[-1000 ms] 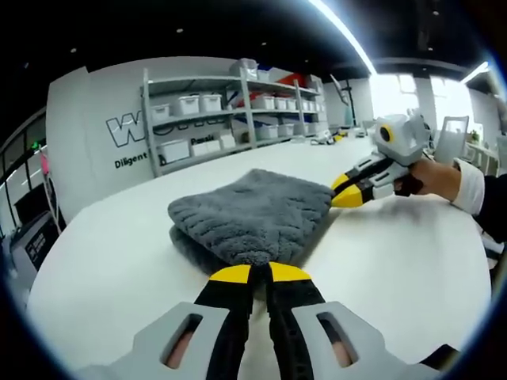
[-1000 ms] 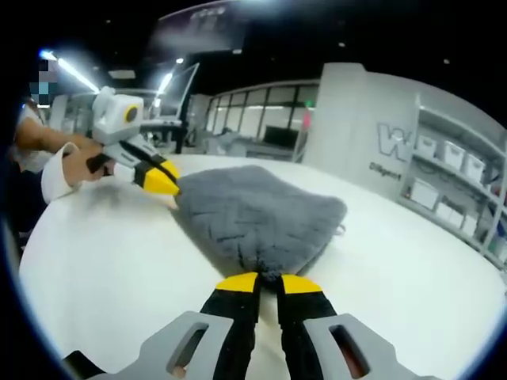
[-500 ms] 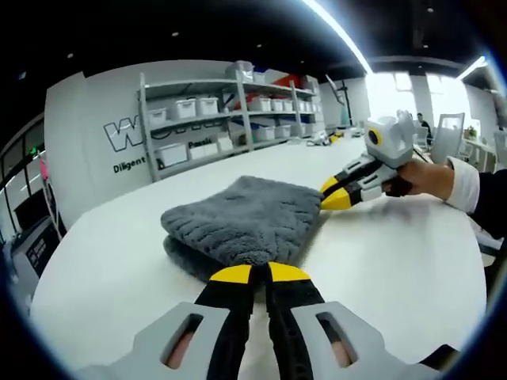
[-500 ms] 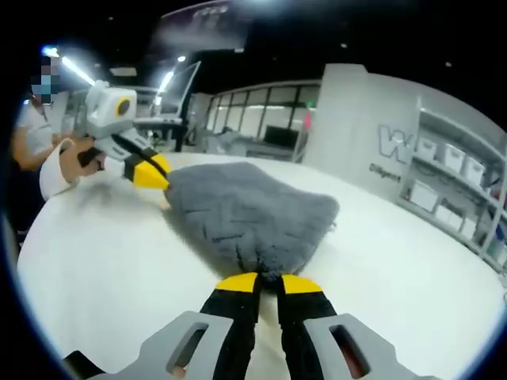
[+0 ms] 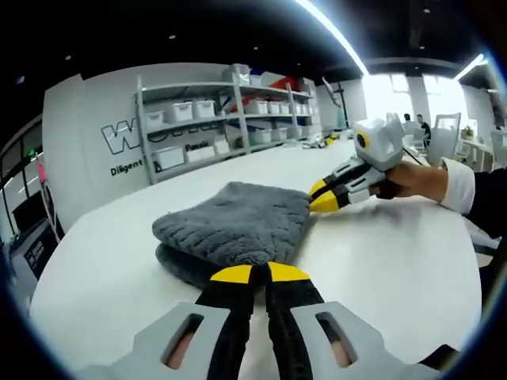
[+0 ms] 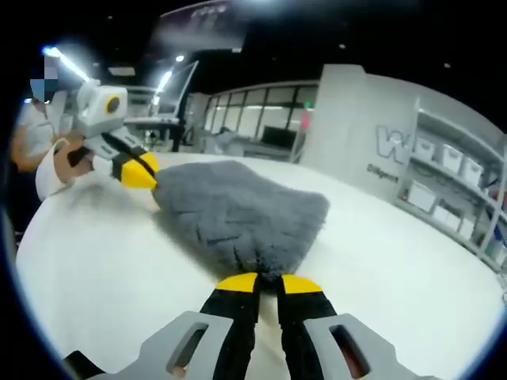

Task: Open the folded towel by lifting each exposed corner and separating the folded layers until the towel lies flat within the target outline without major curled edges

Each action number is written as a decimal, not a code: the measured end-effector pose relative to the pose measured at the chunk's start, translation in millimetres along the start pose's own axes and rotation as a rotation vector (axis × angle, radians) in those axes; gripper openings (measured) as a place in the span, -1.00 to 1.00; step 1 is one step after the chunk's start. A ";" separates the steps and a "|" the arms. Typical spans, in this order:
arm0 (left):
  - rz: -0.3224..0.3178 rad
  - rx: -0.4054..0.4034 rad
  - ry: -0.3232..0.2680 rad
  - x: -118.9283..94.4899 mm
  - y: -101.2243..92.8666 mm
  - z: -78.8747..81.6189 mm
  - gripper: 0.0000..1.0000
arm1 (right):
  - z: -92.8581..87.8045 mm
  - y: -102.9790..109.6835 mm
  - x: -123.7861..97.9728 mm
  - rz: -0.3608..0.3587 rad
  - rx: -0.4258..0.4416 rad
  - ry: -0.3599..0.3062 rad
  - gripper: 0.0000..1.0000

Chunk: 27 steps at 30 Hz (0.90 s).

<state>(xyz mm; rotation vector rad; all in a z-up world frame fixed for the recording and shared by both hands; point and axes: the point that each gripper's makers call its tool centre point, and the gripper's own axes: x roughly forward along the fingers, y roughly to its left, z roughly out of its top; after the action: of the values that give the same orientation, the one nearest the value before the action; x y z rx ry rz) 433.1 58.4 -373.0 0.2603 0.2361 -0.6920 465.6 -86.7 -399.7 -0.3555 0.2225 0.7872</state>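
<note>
My left hand-held gripper [image 5: 252, 273] and right hand-held gripper [image 6: 268, 283] each pinch a corner of the grey towel [image 5: 234, 228], lifted off the white tabletop [image 5: 380, 253]. Shelves [image 5: 230, 115] of bins stand behind. The pinched corners are hidden between my jaws.

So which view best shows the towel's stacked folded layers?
The left gripper view: the towel shows a raised top layer with a second layer beneath along its near-left edge. The right gripper view shows mostly its top surface, with the layers hard to separate.
</note>
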 end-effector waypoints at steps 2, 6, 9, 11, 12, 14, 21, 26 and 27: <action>-0.001 0.002 0.001 -0.4 -0.8 0.0 -0.91 | -0.1 0.0 0.2 -0.002 0.000 -0.001 -0.91; -0.010 -0.005 -0.006 -2.0 -4.4 1.2 -0.91 | -0.6 -0.9 1.4 -0.008 0.000 0.000 -0.91; -0.014 -0.006 -0.011 -3.2 -7.1 0.8 -0.91 | -0.7 -1.0 3.0 -0.015 -0.002 0.001 -0.91; -0.017 -0.002 -0.007 -4.8 -9.2 -0.2 -0.91 | -0.6 -0.4 3.7 -0.016 -0.005 0.001 -0.91; -0.017 0.001 -0.012 -6.0 -10.0 -0.1 -0.91 | -0.6 -0.1 4.1 -0.017 -0.004 0.001 -0.91; -0.020 -0.005 -0.016 -7.7 -11.5 -0.4 -0.91 | -0.4 -1.3 5.4 -0.017 -0.003 0.000 -0.91; -0.027 0.011 -0.029 -9.9 -15.8 2.5 -0.92 | -0.1 -1.7 7.9 -0.022 -0.003 -0.002 -0.92; -0.033 0.019 -0.035 -11.2 -18.8 4.0 -0.92 | 0.3 -3.2 9.5 -0.028 -0.004 -0.002 -0.92; -0.034 0.020 -0.035 -11.3 -19.3 4.1 -0.92 | 0.5 -3.6 9.9 -0.029 -0.003 -0.002 -0.92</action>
<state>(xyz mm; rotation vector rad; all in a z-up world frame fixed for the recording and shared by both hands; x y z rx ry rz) 412.5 49.6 -368.8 0.2630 0.2005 -0.7326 475.1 -82.5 -401.7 -0.3597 0.2137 0.7594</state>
